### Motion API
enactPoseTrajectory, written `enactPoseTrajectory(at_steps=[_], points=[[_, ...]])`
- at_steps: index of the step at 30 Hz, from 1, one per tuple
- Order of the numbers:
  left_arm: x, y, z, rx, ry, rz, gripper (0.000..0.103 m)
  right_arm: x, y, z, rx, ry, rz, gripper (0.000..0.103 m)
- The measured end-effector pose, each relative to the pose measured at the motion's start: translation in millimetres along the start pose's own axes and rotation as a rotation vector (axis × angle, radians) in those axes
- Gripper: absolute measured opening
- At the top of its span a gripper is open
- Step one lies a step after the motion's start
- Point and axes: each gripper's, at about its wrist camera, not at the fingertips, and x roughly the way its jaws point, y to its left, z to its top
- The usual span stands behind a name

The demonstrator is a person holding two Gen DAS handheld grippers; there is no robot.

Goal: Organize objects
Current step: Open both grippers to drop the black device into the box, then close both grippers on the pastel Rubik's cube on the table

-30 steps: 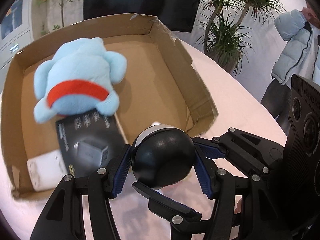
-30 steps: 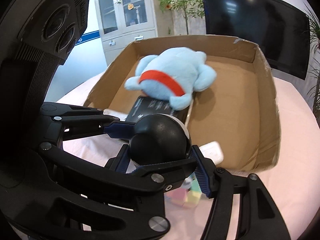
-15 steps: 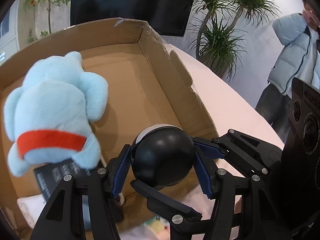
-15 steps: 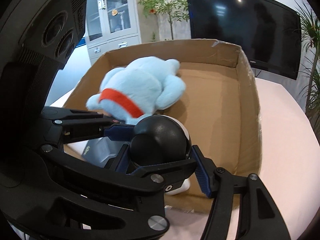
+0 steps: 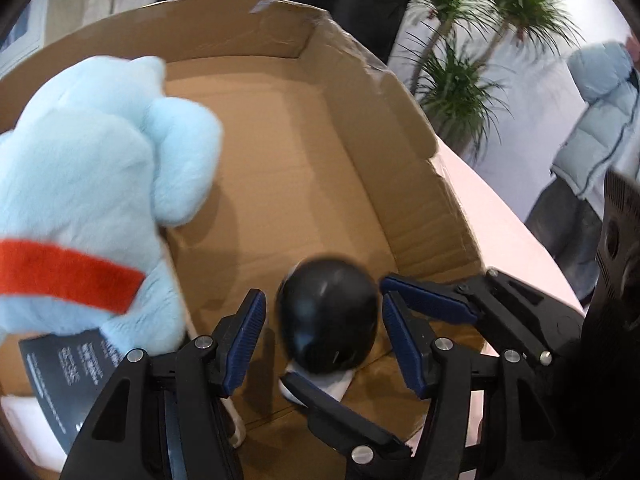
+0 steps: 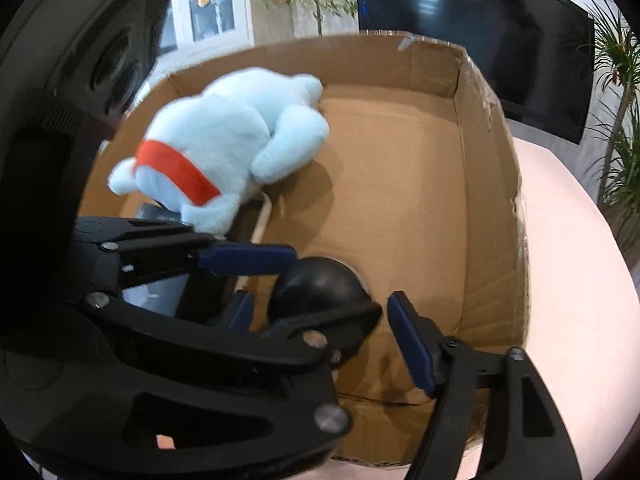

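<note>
A black round device (image 5: 328, 316) on a white base sits on the floor of a brown cardboard box (image 5: 288, 128), near its front right corner; it also shows in the right wrist view (image 6: 316, 284). My left gripper (image 5: 324, 332) is open, its blue pads apart on either side of the device. My right gripper (image 6: 320, 320) is open too, crossed with the left one over the same device. A light blue plush toy (image 5: 80, 208) with a red band lies in the box's left half, also seen in the right wrist view (image 6: 224, 144).
A black booklet (image 5: 68, 372) lies under the plush. The box (image 6: 492, 184) stands on a pale pink table (image 6: 576, 264). A person in a light blue jacket (image 5: 600, 120) stands at the right, with potted plants (image 5: 460, 80) and a dark screen (image 6: 480, 28) behind.
Both grippers moved forward over the box and opened, letting go of the black device, which now rests on the box floor. The plush looks closer and larger.
</note>
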Motion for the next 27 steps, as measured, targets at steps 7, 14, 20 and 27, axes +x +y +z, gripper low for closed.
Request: enactPoseTrajectory(at_steps=[7, 14, 20, 27], points=[[-71, 23, -12, -0.104, -0.088, -0.016, 0.085, -38, -7, -16, 0.097, -0.033, -0.016, 0.08], [-108, 39, -87, -0.169, -0.016, 0.007, 0.086, -74, -16, -58, 0.276, -0.032, 0.169, 0.085], [-112, 32, -134, -0.153, 0.042, 0.021, 0.086, -43, 41, -80, 0.118, 0.022, 0.099, 0.085], [-127, 15, -161, -0.111, 0.035, 0.029, 0.086, -16, 63, -97, 0.03, 0.076, 0.06, 0.059]])
